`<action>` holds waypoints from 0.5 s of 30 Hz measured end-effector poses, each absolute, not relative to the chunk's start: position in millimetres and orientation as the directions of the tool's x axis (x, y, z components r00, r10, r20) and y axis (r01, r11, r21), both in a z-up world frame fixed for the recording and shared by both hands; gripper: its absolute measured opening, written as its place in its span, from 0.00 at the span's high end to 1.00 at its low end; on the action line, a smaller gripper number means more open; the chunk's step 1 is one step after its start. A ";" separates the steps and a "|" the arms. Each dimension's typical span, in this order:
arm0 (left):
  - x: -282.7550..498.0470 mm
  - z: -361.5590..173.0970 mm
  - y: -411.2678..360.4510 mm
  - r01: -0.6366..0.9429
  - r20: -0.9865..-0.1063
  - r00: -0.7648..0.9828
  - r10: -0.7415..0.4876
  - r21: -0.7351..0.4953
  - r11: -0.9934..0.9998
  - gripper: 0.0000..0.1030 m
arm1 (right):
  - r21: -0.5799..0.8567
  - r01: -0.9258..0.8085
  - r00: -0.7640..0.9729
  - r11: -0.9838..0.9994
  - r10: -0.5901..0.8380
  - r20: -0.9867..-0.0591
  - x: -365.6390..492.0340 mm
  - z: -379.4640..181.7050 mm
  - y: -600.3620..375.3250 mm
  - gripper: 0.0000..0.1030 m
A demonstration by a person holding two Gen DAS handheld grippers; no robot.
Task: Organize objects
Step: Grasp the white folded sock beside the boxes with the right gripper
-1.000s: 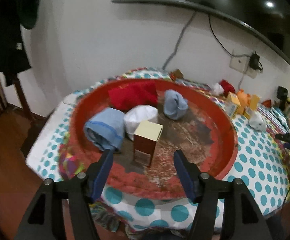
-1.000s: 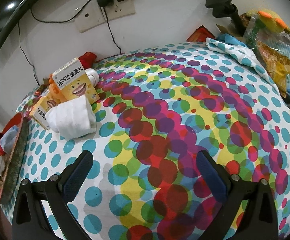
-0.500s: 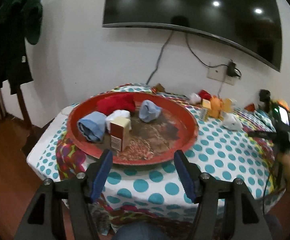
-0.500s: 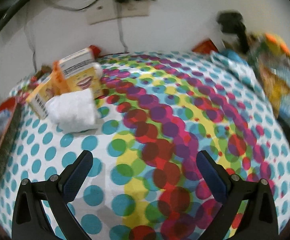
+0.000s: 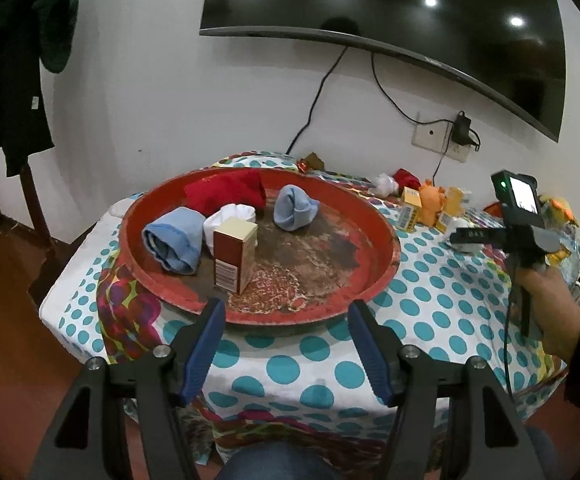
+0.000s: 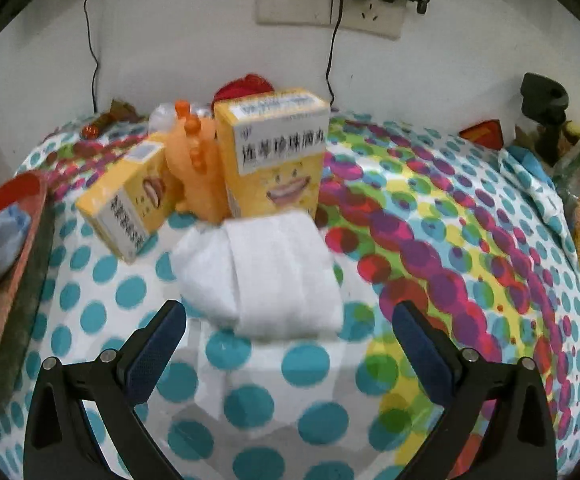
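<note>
Polka-dot cloth covers the surface. Right gripper, jaws apart and empty, faces a folded white cloth (yellow boxes just behind). Left gripper, jaws apart, faces the red tray.

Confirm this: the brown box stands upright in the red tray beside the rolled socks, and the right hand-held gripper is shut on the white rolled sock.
Not quite. The brown box does stand upright in the red tray beside the rolled socks, but the right hand-held gripper is open, not shut on the white rolled sock. The right wrist view shows its jaws spread wide with the sock lying on the tablecloth just ahead of them.
</note>
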State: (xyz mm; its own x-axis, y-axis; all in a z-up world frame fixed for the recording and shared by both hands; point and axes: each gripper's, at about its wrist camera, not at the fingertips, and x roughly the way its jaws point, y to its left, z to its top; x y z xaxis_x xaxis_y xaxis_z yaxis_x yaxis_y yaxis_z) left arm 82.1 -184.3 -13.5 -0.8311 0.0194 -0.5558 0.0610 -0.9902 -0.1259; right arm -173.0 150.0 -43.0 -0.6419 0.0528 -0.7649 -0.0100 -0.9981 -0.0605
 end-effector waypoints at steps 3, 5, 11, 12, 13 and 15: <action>80.3 -14.1 -183.8 0.042 -0.557 -0.829 0.042 -0.138 -0.990 0.37 | -0.069 0.013 -0.652 -0.998 0.044 -0.757 -174.8 -43.1 145.2 0.02; 79.0 -15.2 -183.9 0.037 -0.563 -0.825 0.050 -0.142 -0.989 0.37 | -0.079 0.029 -0.647 -0.996 0.042 -0.761 -176.0 -44.9 142.1 0.02; 78.4 -15.2 -183.6 0.033 -0.567 -0.821 0.058 -0.149 -0.988 0.37 | -0.082 0.057 -0.621 -0.995 0.029 -0.783 -183.6 -53.2 136.4 0.28; 78.1 -15.4 -183.2 0.033 -0.569 -0.820 0.059 -0.151 -0.988 0.37 | -0.072 0.063 -0.621 -0.995 0.018 -0.784 -180.7 -52.5 143.0 0.29; 77.7 -15.7 -183.0 0.032 -0.571 -0.819 0.061 -0.153 -0.988 0.37 | -0.067 0.072 -0.621 -0.995 0.008 -0.784 -182.7 -52.4 139.0 0.29; 78.1 -15.3 -181.6 0.030 -0.571 -0.819 0.063 -0.151 -0.988 0.37 | -0.063 0.077 -0.622 -0.995 0.002 -0.783 -179.1 -51.9 143.9 0.33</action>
State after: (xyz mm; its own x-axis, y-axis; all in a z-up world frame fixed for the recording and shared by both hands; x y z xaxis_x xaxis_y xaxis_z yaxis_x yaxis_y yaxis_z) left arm 78.1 -181.6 -15.3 -0.8186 0.0628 -0.5709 0.0298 -0.9880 -0.1514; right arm -179.1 143.9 -51.9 -0.6218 0.0016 -0.7832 0.0767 -0.9951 -0.0629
